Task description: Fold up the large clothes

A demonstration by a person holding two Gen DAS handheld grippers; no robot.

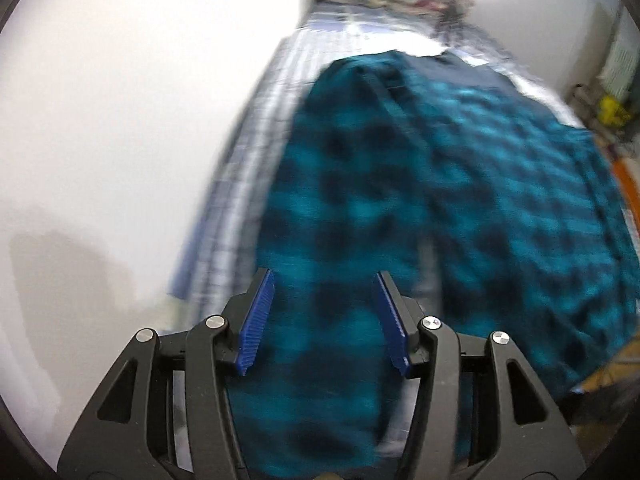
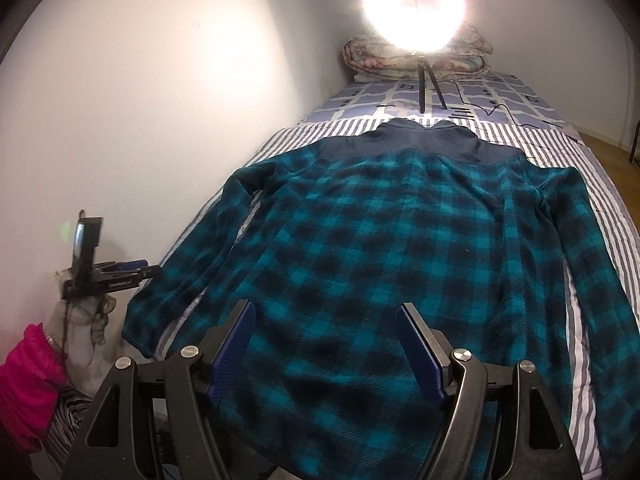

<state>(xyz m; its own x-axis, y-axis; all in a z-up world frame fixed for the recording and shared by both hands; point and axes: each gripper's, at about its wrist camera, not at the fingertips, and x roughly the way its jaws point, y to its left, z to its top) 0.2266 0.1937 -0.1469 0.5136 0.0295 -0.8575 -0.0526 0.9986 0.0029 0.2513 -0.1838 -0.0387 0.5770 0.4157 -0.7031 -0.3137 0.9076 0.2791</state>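
Looking down the bed, I see the shirt lying flat, collar far, hem near. My left hand-held gripper, spread and empty, sits nearest the left sleeve; my right hand-held gripper hangs spread over the hem.

Not much room on my left: plain white wall runs right along the bed edge, and my left gripper sits in that narrow gap w/ jaws apart, nothing between them. The teal-and-black checked fleece shirt covers most of the striped grey-white bedsheet, so the only bare strips are along the sides. Far end is blocked by a glaring ring light on a small black tripod, its black cable trailing across the sheet, and a folded floral quilt stack behind. Right gripper hovers wide open over the hem, free above.
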